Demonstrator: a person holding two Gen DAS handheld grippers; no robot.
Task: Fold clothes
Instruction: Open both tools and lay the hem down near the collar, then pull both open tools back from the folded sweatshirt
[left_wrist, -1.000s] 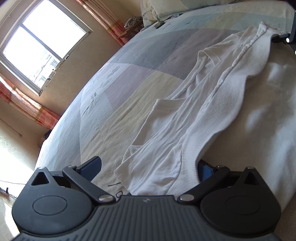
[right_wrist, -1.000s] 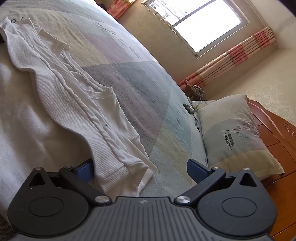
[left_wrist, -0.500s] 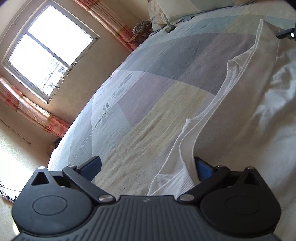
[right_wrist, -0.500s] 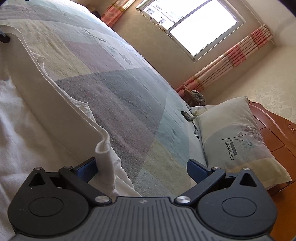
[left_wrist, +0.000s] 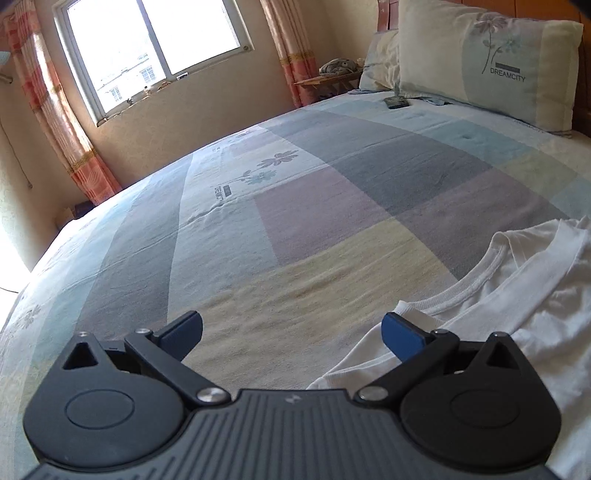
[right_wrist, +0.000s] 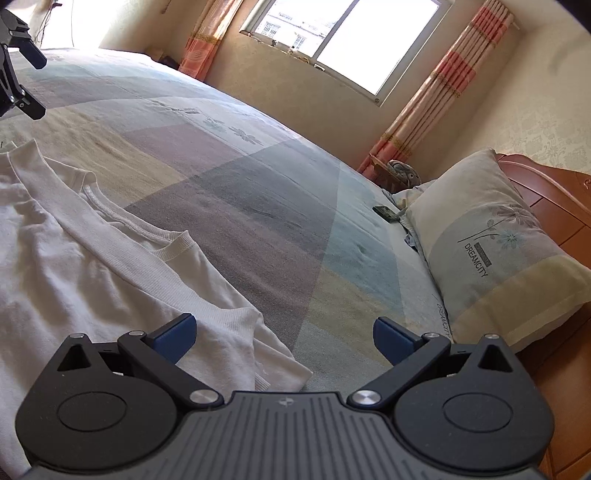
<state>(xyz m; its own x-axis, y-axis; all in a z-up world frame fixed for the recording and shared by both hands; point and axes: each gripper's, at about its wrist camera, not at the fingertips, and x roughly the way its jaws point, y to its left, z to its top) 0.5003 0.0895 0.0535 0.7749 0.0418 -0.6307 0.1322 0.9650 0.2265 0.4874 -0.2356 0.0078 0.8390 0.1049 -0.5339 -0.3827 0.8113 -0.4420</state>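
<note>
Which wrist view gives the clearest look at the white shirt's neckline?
The right wrist view. There the white shirt spreads across the lower left with its ribbed neckline in full sight on the bedspread. The left wrist view catches only part of the shirt at its right edge, behind one finger.

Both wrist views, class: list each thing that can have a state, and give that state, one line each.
White T-shirt: lying on the bed, partly folded over itself, held by neither gripper.
Left gripper: open, empty.
Right gripper: open, empty.
Pillow: propped against the headboard.
Curtains: drawn aside.
Window: cannot tell whether open or shut.
</note>
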